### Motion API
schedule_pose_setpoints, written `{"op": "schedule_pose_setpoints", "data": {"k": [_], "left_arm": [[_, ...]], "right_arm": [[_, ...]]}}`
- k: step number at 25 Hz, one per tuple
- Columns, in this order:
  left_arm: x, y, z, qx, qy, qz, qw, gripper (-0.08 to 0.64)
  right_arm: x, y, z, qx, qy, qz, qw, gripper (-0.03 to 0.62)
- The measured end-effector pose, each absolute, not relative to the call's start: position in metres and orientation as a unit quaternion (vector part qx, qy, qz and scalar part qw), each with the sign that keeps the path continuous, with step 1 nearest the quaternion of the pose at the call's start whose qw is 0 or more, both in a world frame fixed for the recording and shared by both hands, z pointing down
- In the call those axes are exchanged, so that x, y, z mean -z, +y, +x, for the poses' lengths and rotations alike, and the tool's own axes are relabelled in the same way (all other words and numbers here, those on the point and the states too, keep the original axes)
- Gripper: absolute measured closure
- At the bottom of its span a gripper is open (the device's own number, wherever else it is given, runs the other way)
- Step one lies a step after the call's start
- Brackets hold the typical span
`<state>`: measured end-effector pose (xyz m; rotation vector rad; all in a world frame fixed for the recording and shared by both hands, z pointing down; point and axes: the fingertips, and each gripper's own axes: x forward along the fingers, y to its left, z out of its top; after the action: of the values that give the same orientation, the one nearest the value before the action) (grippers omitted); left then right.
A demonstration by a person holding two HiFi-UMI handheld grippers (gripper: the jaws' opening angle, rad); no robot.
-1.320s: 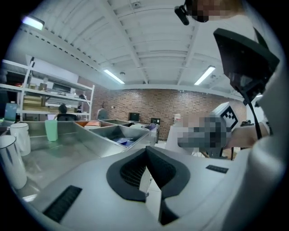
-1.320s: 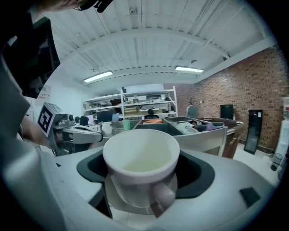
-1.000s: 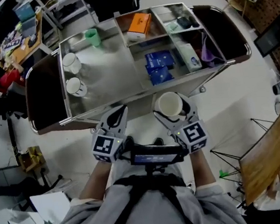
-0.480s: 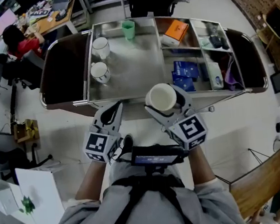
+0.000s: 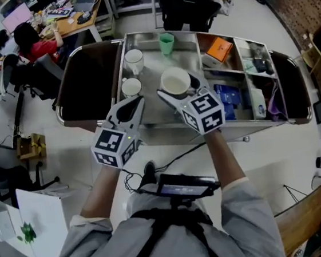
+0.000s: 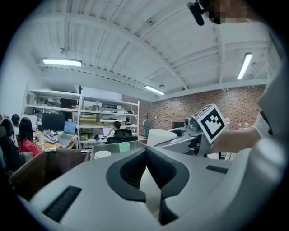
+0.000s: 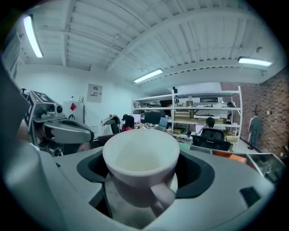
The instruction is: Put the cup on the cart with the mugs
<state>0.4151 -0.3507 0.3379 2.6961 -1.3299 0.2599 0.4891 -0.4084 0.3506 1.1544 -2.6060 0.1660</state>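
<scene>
Open-plan office workshop, brick wall (image 6: 180, 104), metal shelving (image 7: 205, 107), cluttered desk (image 5: 73, 17), seated person (image 5: 29, 43), ceiling strip light (image 6: 62, 62)

From the head view, the odds and ends (image 5: 260, 67) in the far-right compartments of the cart (image 5: 151, 73) are too small to tell. In the right gripper view, the right gripper (image 7: 141, 178) hides the base of the cup (image 7: 141, 158). In the left gripper view, the left gripper (image 6: 151, 180) covers all but the rim of 1 mug (image 6: 102, 154) and the top of a green cup (image 6: 118, 146).
</scene>
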Motion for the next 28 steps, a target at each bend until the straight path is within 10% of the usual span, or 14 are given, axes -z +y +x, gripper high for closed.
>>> {"op": "schedule_pose_setpoints", "data": {"k": [28], "left_arm": [[-0.354,-0.414,0.367,-0.079,-0.479,0.870,0.087,0.560]], "right_arm": [[-0.479,-0.534,0.426,-0.129,-0.881,0.381,0.248,0.158]]}}
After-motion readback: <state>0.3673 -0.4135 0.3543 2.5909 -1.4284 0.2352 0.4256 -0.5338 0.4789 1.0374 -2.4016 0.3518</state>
